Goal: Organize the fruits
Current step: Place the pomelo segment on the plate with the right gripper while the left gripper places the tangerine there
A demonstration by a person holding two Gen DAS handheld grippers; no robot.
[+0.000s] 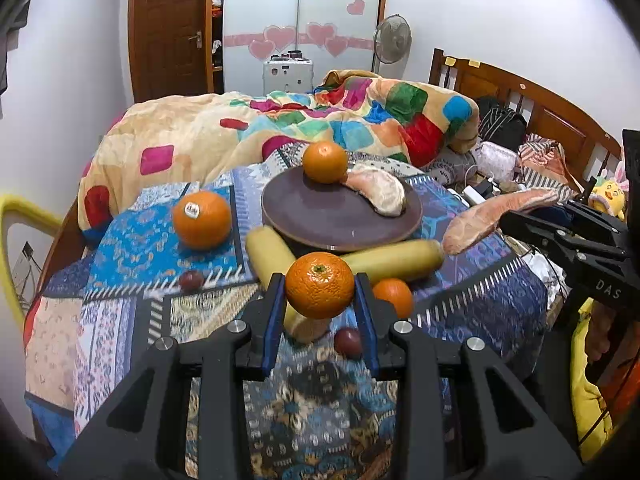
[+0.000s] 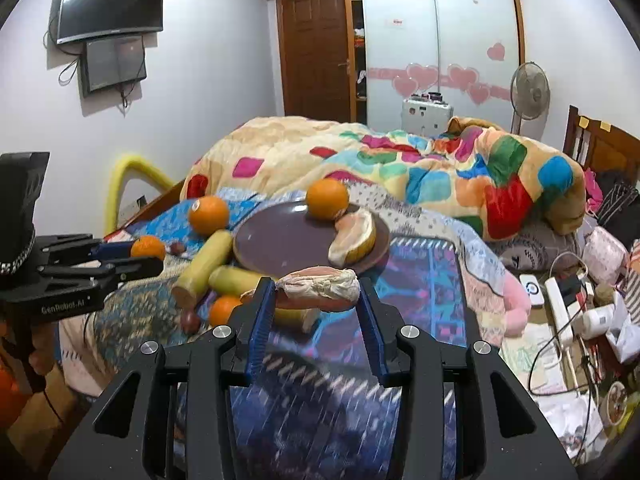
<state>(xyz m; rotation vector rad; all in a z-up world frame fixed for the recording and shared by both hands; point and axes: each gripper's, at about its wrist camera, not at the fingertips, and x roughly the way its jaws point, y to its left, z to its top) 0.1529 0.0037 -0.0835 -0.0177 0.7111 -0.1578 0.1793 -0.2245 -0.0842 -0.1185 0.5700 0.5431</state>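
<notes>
Left wrist view: plate (image 1: 340, 216) holds two fruits; left gripper (image 1: 320, 300) clamps a tangerine (image 1: 320, 285), right gripper (image 2: 318, 292) a pomelo segment (image 2: 320, 286); six remain beside the plate.

Orange mandarin (image 1: 319, 285), dark purple-brown plate (image 1: 320, 216), blue patchwork-patterned cloth (image 1: 120, 312), pale pink pomelo wedges (image 1: 378, 194).

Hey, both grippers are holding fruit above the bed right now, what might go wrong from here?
1. The plate sits on soft, uneven bedding, already holding an orange and a pomelo wedge; another round fruit may roll off.
2. The left gripper pinches a mandarin only at its sides, so it might slip.
3. The right gripper holds a long pomelo segment that could tear or sag, and both grippers heading for the plate may collide.
</notes>
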